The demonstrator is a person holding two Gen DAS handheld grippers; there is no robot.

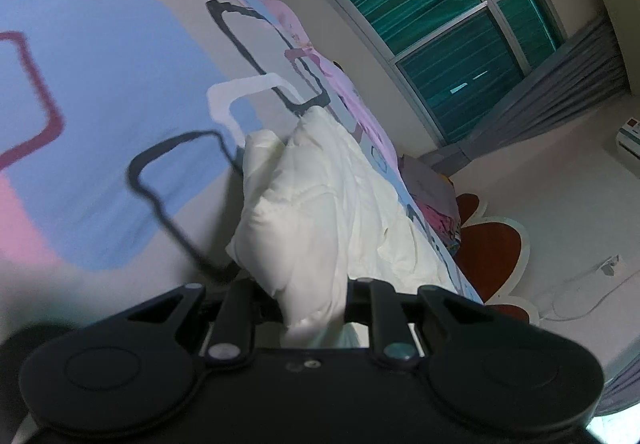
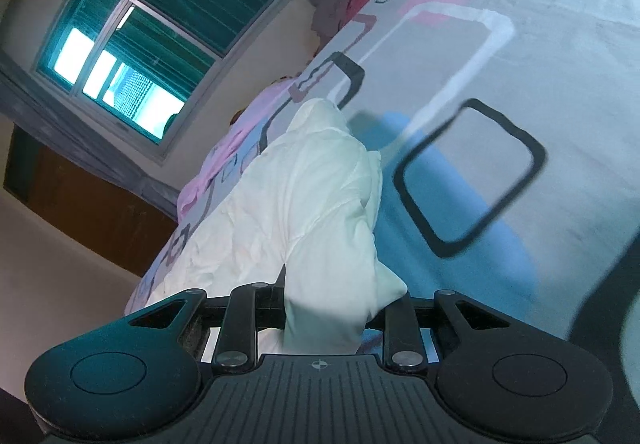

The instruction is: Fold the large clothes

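Two handheld grippers, each clamped on a bunch of one white garment above a patterned bed.

The left black two-finger gripper (image 1: pixel 314 318) has its jaws drawn nearly together on a gathered fold of the crumpled white cotton garment (image 1: pixel 320 204); the right black two-finger gripper (image 2: pixel 326 318) likewise pinches a bunch of the same garment (image 2: pixel 312 196), its jaws only slightly apart around the cloth. From both grips the garment trails away and lies rumpled on one bed covered by a grey sheet printed with blue and pink patches and dark square outlines (image 1: pixel 100 104). At the bed's far edge sits one small pile of purple and pink clothes (image 1: pixel 434 200). Beyond it one large window with teal slatted blinds (image 1: pixel 440 12) is framed by grey curtains. One red, flower-shaped rug (image 1: pixel 492 244) lies on the floor beside the bed.
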